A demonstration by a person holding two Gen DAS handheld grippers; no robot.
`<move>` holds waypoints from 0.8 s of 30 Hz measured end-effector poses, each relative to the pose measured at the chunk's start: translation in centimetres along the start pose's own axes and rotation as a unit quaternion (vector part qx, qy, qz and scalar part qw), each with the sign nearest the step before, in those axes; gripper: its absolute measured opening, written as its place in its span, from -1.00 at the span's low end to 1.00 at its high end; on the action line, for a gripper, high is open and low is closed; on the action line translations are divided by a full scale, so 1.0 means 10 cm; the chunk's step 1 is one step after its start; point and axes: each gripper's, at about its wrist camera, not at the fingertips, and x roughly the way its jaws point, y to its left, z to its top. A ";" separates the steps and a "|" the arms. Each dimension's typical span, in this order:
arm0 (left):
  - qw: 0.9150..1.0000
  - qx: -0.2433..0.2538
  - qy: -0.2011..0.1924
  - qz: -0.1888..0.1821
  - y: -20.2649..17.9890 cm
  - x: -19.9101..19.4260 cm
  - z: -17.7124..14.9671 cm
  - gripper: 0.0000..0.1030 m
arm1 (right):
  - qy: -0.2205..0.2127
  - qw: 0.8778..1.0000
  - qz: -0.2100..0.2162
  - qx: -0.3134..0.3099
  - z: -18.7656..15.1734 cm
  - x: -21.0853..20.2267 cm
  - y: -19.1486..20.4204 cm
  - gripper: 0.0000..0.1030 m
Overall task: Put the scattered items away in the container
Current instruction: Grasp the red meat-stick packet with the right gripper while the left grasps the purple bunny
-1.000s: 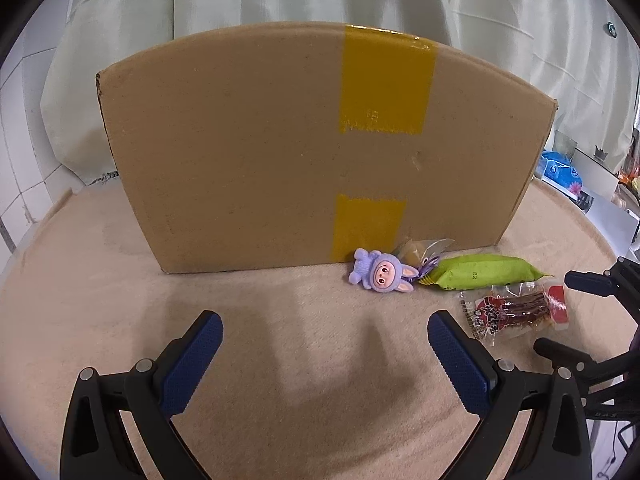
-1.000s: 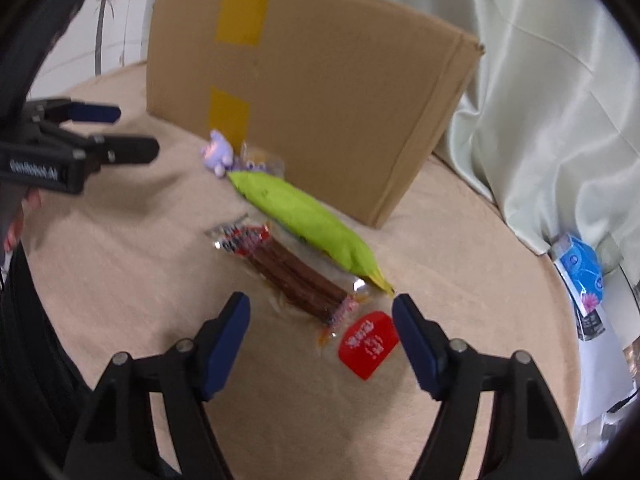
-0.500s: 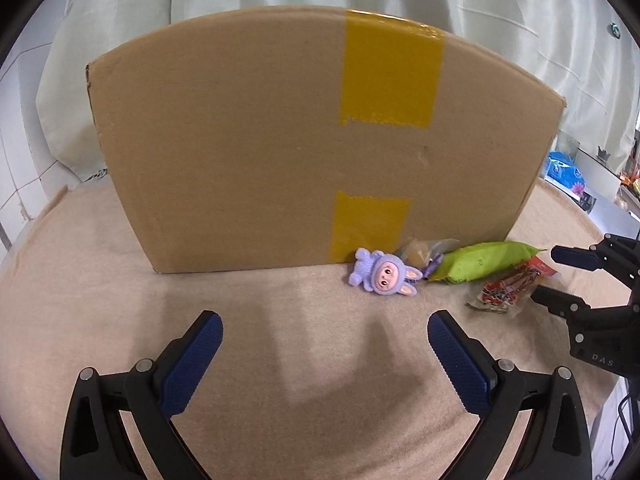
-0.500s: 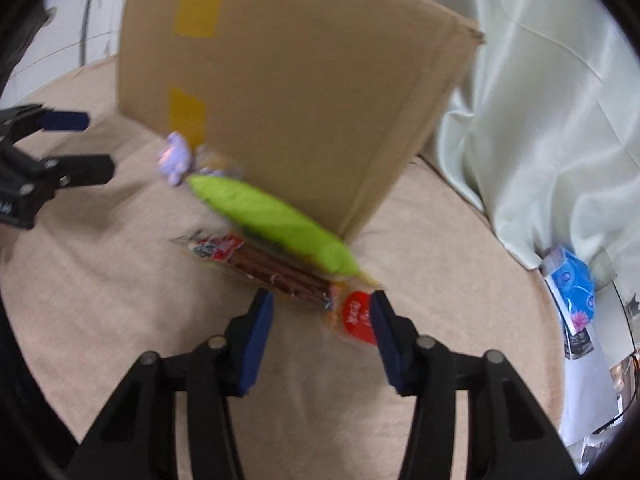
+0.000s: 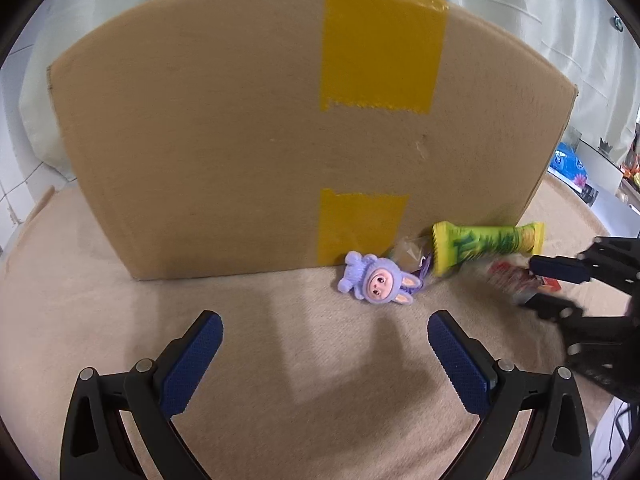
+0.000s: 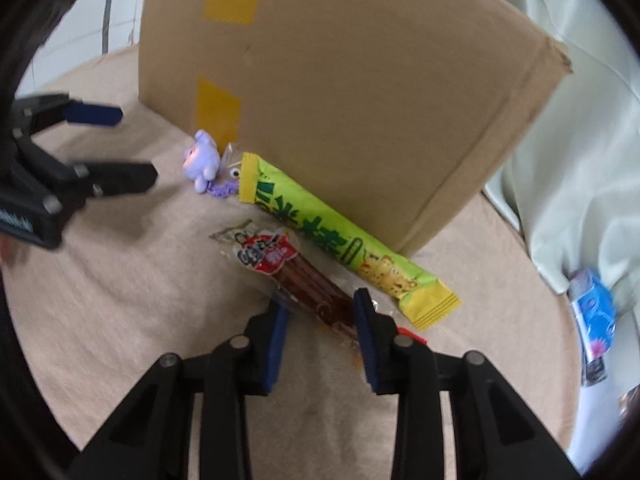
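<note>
Cardboard box (image 5: 224, 140): plain brown, 2 yellow tape strips (image 5: 380, 40). Surface (image 5: 280, 360): beige, fuzzy cloth. Bunny toy (image 5: 374, 278): lilac, pink face. Long snack pack (image 6: 336, 240): lime green, yellow ends, dark green lettering. Meat-stick packet (image 6: 296, 272): clear wrap, dark brown sticks, red-and-white label. Left tool (image 5: 324, 356) and right tool (image 6: 318, 320): black frames, blue textured pads. Curtain (image 6: 580, 120): pale grey-green. Small pack (image 6: 594, 312) at right edge: bright blue.
</note>
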 end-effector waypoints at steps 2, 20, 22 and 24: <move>1.000 -0.001 0.006 -0.005 -0.01 0.05 0.05 1.00 | -0.016 1.000 0.007 0.008 0.01 -0.13 -0.01 -0.53; 0.999 0.010 0.048 0.021 -0.11 0.42 0.33 0.99 | -0.024 0.996 0.064 0.052 -0.07 -0.39 0.02 -0.71; 0.999 0.015 0.051 0.007 -0.12 0.44 0.35 0.90 | -0.025 0.996 0.067 0.055 -0.08 -0.29 -0.09 -0.71; 0.998 0.020 0.057 -0.005 -0.14 0.47 0.37 0.60 | -0.025 0.996 0.071 0.054 -0.08 -0.26 -0.09 -0.70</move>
